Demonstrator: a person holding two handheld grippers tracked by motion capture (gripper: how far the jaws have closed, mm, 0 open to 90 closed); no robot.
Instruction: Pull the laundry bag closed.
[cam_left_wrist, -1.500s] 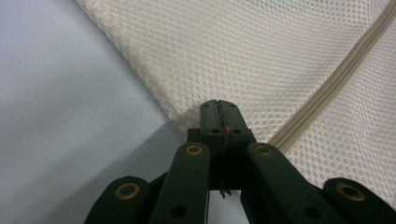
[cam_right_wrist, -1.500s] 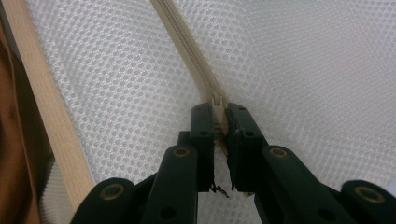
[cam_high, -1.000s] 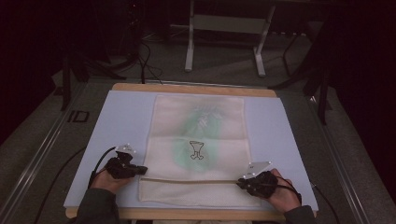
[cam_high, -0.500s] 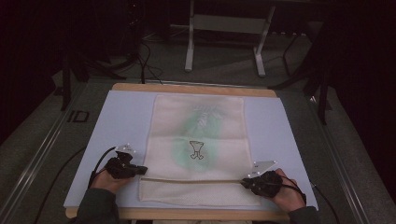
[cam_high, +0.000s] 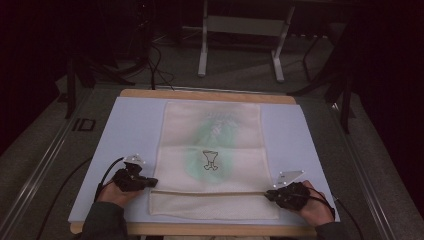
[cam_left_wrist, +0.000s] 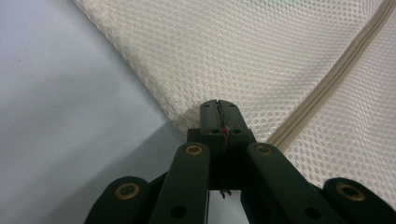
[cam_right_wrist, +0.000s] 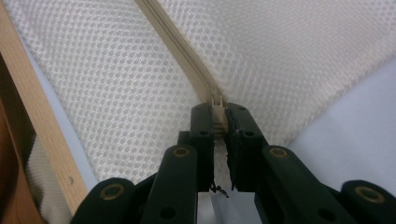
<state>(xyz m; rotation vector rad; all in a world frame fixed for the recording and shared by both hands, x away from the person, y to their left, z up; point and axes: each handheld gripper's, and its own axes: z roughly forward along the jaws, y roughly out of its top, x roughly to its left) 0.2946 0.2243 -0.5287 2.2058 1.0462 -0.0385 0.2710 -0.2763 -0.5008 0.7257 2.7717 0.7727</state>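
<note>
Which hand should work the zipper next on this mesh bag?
Right. The right gripper is shut on the zipper pull at the bag's right edge, so it can likely draw it along the zipper. The left gripper is clamped on the mesh at the left edge, anchoring it.

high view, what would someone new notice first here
A pale mesh bag lies flat in the middle of the light blue mat, with a small goblet drawing on a green patch at its centre. The left gripper pinches the bag's left edge, and the right gripper is shut on the zipper pull at the right end of the zipper.
</note>
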